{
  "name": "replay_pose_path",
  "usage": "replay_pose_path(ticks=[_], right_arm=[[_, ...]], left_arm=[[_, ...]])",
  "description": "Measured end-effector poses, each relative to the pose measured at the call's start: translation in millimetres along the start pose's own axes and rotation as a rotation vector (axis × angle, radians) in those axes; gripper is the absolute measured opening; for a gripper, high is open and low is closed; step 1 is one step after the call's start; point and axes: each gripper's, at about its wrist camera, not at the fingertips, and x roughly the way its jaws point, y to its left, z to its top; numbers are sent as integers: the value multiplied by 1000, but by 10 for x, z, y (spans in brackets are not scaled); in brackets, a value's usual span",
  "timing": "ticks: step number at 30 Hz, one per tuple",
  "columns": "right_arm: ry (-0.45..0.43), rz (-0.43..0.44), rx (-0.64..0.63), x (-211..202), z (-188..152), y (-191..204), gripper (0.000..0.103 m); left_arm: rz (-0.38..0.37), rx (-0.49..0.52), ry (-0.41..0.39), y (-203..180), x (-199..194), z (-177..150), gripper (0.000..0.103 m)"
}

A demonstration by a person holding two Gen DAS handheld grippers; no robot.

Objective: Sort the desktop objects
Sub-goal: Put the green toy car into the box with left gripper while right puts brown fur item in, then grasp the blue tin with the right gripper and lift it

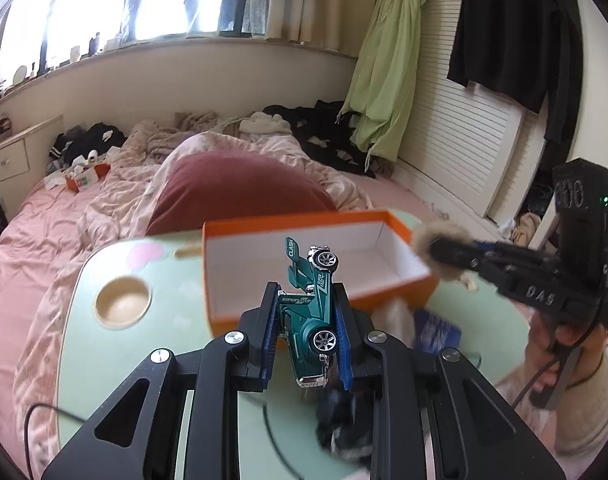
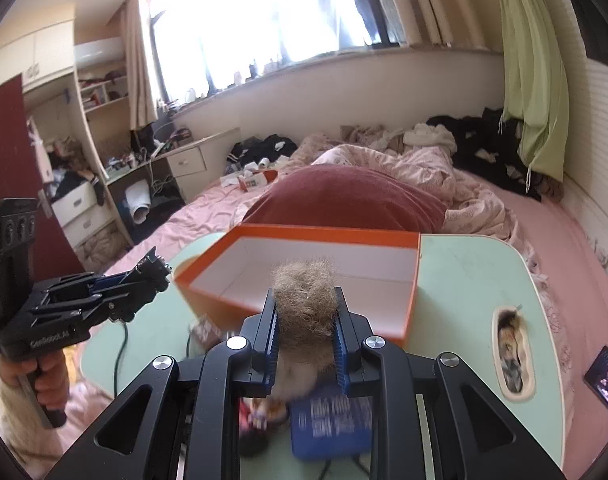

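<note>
orange box point(image 1: 316, 222) ahead, blue booklet point(image 2: 332, 424) below claws

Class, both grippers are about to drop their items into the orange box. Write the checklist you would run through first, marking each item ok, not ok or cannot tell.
1. Left gripper shut on green toy car: ok.
2. Right gripper shut on furry toy: ok.
3. Orange box open, interior bare: ok.
4. Car above the box: cannot tell.
5. Grippers apart from each other: ok.
6. Blue card clear of the path: ok.
</note>
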Motion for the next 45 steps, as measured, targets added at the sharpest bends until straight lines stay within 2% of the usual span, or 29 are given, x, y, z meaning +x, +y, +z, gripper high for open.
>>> replay_pose_path(ticks=[4,8,10,12,14,16,19,21,25,27,29,33,36,37,39,41,43,45], right_arm=[[69,-43,42,427,211,-95,22],[106,-96,53,742,243,-185,26],[105,-98,72,766,219,-231,41],[75,-97,81,697,186,-258,64],[42,-137,77,576,138,-260,72],[26,-133,63,467,99,-228,72],[15,-132,27,276,-19,-153,72],[21,-138,-5,129,-139,-96,77],[54,-141,-71,-184,-495,11,82],[78,-135,-92,-327,-698,46,83],[111,-136,-123,-402,-880,86,88],[208,-175,-176,-358,-1135,126,89],[242,-156,-144,-275,-1225,93,90],[246,-151,-118,-243,-1242,57,91],[221,-179,-104,-229,-1259,16,101],[189,-180,-95,-254,-1304,0,103],[152,-172,-91,-278,-1346,-8,103],[133,-172,-91,-277,-1354,-8,103]], left_arm=[[45,-11,43,26,477,280,25],[26,-71,126,103,947,234,26],[17,-115,145,174,1078,181,29],[21,-137,141,196,1056,137,35],[14,-130,107,188,938,86,47],[27,-109,68,155,788,63,61],[36,-60,28,95,531,9,62],[25,-42,21,61,333,-72,63],[13,-10,37,18,25,-327,71],[26,3,63,11,-86,-501,71],[73,15,111,9,-166,-737,71],[138,51,167,11,-182,-1077,71],[147,74,212,12,-51,-1192,71],[152,63,197,20,1,-1212,76],[143,37,185,34,39,-1240,85],[141,47,169,15,54,-1274,89],[150,45,150,29,64,-1309,101],[157,31,131,93,72,-1312,103]])
